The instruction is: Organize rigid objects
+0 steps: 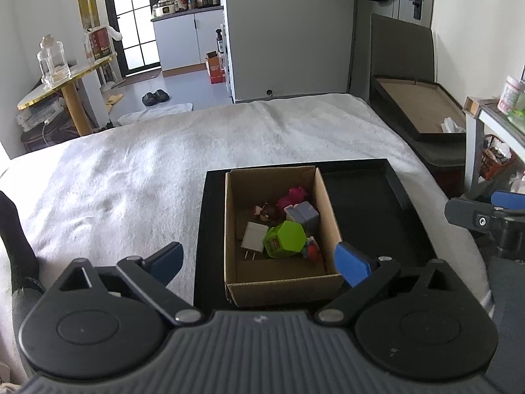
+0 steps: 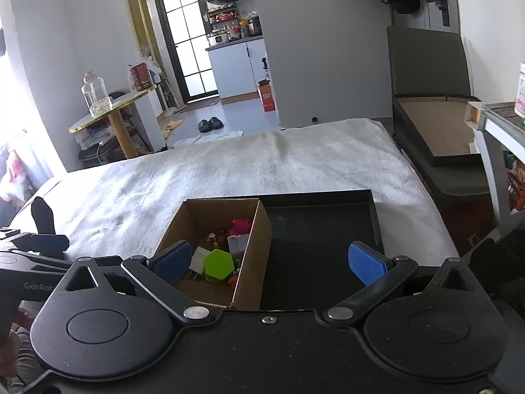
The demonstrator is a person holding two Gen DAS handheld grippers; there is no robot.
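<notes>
An open cardboard box (image 1: pixel 236 282) stands in the left part of a black tray (image 1: pixel 361 203) on a white bed. Inside lie a green hexagonal box (image 1: pixel 284 239), a white plug charger (image 1: pixel 254 238), a grey cube (image 1: pixel 303 214), a pink toy (image 1: pixel 293 195), a brown figure (image 1: pixel 267 211) and a small red piece (image 1: pixel 312 250). My left gripper (image 1: pixel 259 264) is open and empty above the box's near end. My right gripper (image 2: pixel 269 262) is open and empty over the box (image 2: pixel 252 262) and tray (image 2: pixel 374 210). The green box (image 2: pixel 219 266) shows there too.
The white bed cover (image 1: pixel 147 170) spreads left and beyond the tray. A dark bench with a flat cardboard-lined tray (image 1: pixel 420 108) stands at right. A round gold-edged table with a glass jar (image 1: pixel 52 62) stands at left. A black sock-clad foot (image 1: pixel 16 229) lies at the bed's left edge.
</notes>
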